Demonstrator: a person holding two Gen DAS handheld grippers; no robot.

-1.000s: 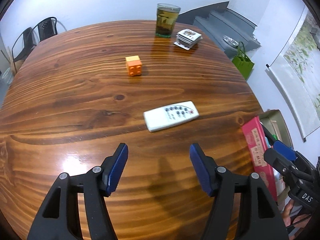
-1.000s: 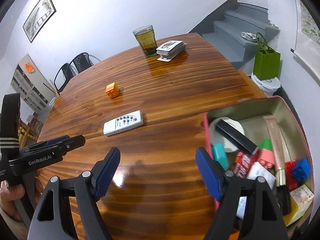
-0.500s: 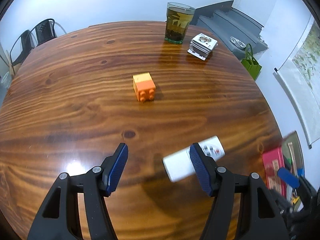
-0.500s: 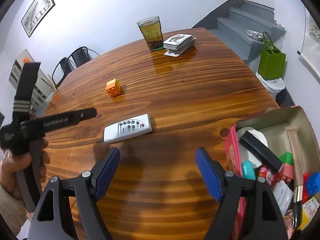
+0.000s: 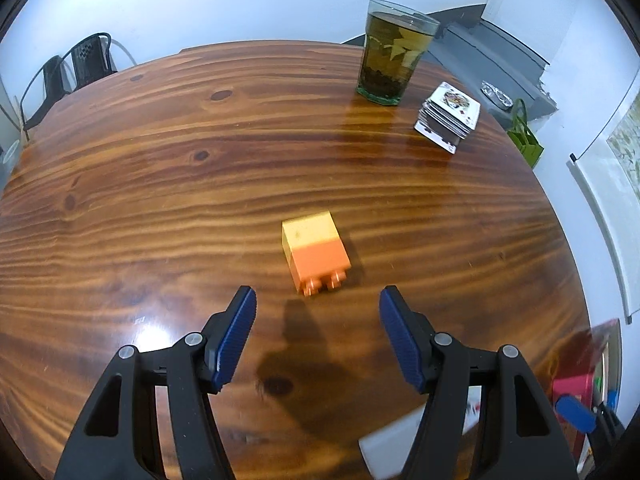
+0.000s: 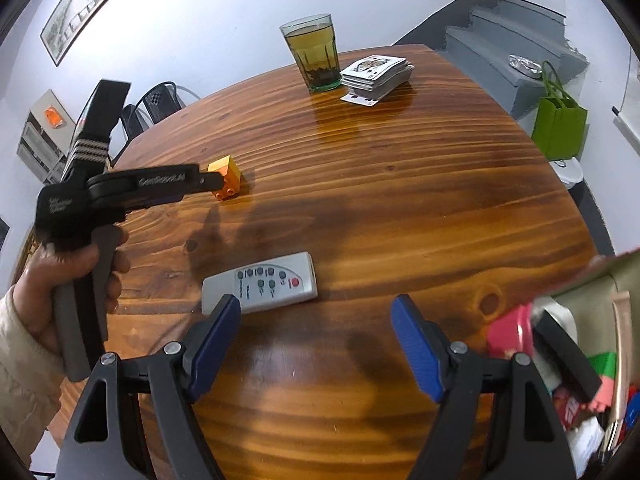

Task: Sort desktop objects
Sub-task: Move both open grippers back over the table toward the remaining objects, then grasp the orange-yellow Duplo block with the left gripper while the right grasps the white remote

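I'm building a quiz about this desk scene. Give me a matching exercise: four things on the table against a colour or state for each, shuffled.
Things:
1. toy brick
2. remote control
3. glass
4. playing cards

Descriptions:
A. stacked in a pile
B. orange and yellow
C. holds yellowish drink
D. white with dark buttons

Pairs: 1-B, 2-D, 3-C, 4-A

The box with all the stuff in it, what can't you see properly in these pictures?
- Box: right wrist view, blurred and cut off by the picture's edge; contents unclear.
- Box, left wrist view: only a blurred red corner.
- Remote: left wrist view, blurred, behind the left hand-held gripper.
- Orange block: right wrist view, partly behind that gripper.
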